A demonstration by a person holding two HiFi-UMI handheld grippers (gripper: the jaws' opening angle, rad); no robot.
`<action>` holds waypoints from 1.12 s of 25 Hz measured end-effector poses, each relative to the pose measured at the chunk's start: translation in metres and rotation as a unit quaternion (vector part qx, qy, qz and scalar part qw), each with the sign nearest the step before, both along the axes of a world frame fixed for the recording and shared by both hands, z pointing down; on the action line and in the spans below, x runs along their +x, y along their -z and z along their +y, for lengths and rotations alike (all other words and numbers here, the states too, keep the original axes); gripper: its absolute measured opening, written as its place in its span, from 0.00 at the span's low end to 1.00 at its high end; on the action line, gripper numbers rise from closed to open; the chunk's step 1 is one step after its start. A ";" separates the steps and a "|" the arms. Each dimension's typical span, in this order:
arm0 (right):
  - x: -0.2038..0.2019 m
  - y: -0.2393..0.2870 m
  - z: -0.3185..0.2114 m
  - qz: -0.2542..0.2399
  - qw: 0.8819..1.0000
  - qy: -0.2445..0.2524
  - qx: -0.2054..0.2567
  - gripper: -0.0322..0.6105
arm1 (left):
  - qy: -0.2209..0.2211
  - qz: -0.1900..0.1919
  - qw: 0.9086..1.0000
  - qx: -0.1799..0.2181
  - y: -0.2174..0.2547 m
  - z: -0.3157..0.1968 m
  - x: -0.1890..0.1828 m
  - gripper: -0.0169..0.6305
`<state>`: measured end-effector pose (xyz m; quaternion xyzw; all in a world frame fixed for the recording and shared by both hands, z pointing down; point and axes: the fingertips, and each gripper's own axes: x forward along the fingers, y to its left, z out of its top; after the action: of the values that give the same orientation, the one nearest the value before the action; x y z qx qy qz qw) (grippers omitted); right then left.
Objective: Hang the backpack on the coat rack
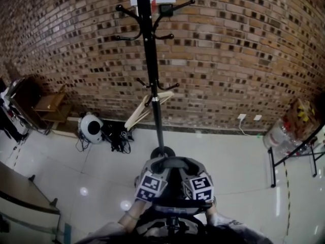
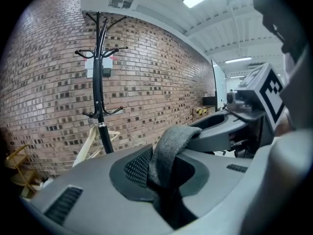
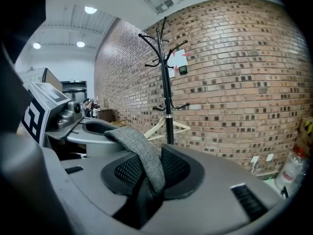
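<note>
The black coat rack (image 1: 150,60) stands against the brick wall straight ahead, with curved hooks at its top and lower down. Both grippers are side by side at the bottom of the head view, a little short of its base. My left gripper (image 1: 157,168) and right gripper (image 1: 186,168) each clamp the backpack's grey fabric handle (image 1: 172,162), which arches between them. In the left gripper view the handle (image 2: 168,148) sits pinched between the mesh pads of the left gripper (image 2: 161,177). The right gripper (image 3: 146,177) pinches the same handle (image 3: 142,155). The dark backpack (image 1: 172,222) hangs below, mostly hidden.
A wooden hanger (image 1: 148,107) hangs on the rack's lower hooks. On the floor by the wall lie a white round appliance (image 1: 91,127) and cables. A wooden shelf (image 1: 51,105) is at the left, water bottles (image 1: 279,133) and a metal-legged table at the right, a desk edge (image 1: 20,192) near left.
</note>
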<state>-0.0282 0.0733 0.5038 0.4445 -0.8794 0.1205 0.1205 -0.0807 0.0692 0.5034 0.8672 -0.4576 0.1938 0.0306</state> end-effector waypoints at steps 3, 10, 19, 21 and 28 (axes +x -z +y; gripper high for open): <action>-0.005 0.004 -0.030 -0.001 1.000 -0.008 -0.002 0.22 | -0.010 0.002 1.000 -0.002 0.003 -0.031 -0.004 0.12; -0.006 0.014 -0.108 -0.007 0.999 -0.040 0.001 0.22 | -0.039 0.006 0.999 0.008 0.017 -0.109 -0.005 0.12; 0.000 0.042 -0.191 0.003 0.998 -0.048 0.028 0.22 | -0.027 0.026 0.999 0.008 0.038 -0.190 0.001 0.12; 0.001 0.044 -0.207 0.007 0.999 -0.044 0.030 0.22 | -0.021 0.029 0.999 0.003 0.040 -0.205 0.002 0.12; 0.007 0.039 -0.259 0.002 1.000 0.000 0.018 0.22 | 0.006 0.020 1.000 0.005 0.033 -0.255 0.010 0.12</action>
<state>-0.0211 -0.1855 0.4646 0.4472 -0.8811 0.1035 0.1140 -0.0704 -0.1853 0.4709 0.8682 -0.4631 0.1743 0.0363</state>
